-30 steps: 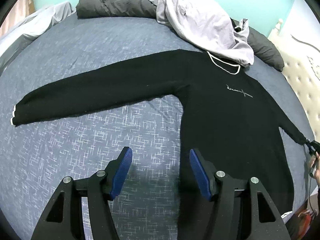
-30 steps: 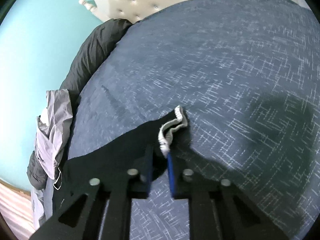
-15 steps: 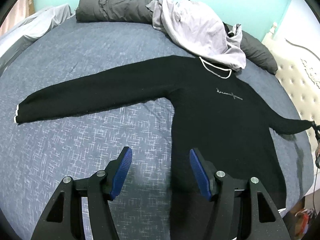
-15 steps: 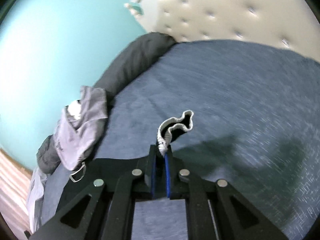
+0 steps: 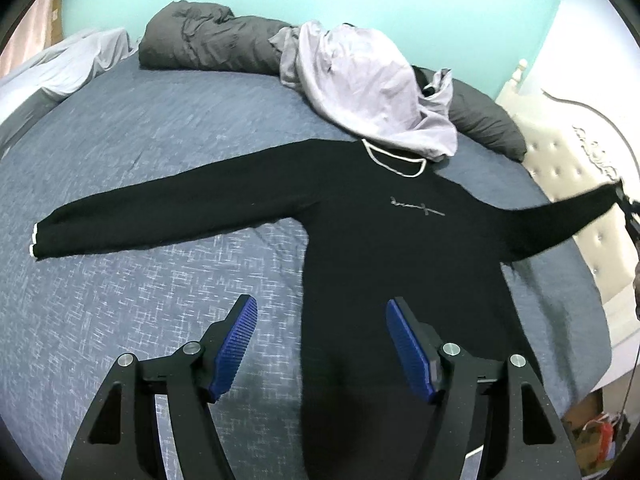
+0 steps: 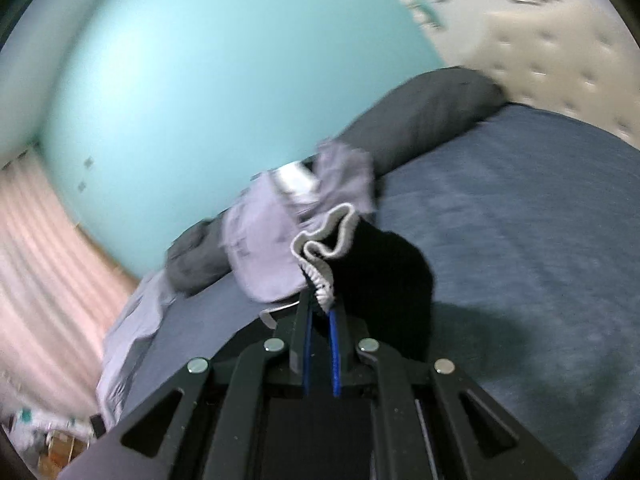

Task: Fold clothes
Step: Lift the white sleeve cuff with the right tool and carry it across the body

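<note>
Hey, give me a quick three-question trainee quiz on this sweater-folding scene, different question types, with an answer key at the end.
1. True or false: the right gripper is shut on the white-trimmed cuff of the black sweater.
2. Multiple choice: what lies over the sweater's collar? A) a lavender garment B) a red towel C) a cardboard box
3. Fill in: the sweater's other sleeve lies flat on the blue ____.

Key
1. True. The sleeve is lifted off the bed.
2. A. The lavender garment drapes over the collar's top edge.
3. Bed. The left gripper hovers with its jaws opening and nothing between them.
</note>
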Tool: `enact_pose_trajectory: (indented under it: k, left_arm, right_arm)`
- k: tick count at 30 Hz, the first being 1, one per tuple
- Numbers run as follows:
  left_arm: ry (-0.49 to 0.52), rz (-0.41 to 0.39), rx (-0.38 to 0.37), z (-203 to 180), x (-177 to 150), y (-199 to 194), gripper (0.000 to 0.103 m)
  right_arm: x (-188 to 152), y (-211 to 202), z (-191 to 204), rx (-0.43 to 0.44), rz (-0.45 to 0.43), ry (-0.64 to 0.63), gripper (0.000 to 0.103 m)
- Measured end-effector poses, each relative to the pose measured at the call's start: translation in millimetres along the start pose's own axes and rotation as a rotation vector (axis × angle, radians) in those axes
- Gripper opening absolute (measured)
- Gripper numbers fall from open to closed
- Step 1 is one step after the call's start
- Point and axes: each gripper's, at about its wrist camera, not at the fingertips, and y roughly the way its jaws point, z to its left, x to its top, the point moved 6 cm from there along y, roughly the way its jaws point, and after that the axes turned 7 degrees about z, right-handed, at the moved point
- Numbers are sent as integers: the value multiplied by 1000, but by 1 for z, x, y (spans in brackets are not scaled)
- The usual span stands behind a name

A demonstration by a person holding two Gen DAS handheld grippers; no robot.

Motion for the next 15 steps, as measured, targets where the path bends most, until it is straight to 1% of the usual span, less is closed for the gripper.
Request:
enact_pose_trajectory:
  k: [3, 6, 7, 9, 10, 12, 13, 15]
  left_arm:
    - [0, -2, -14, -3, -5, -8, 72]
    - [2, -5, -29, -5, -10, -17, 73]
    - [8, -8, -30, -5, -12, -20, 74]
    - [15, -10, -33, -6, -16, -25, 75]
    - [15, -9, -35, -5, -18, -27, 75]
    - [13, -7, -34, -3, -22, -31, 75]
    - [15, -2, -32, -2, -25, -31, 75]
    - [19, 8, -29, 0, -29, -32, 75]
  right_arm:
    - [-14, 14, 53, 66, 46, -62, 7]
    - [-39, 33, 106, 117, 109, -131, 7]
    - [-53, 43, 126, 137, 140, -156, 7]
    - [-77, 60, 150, 159, 198, -189, 7]
    - [-96, 73, 163, 163, 237, -211, 7]
    - [-126, 92, 179, 172, 295, -235, 7]
    - [-147, 106, 186, 177, 335, -244, 7]
    - [-179, 123, 192, 178, 394, -267, 7]
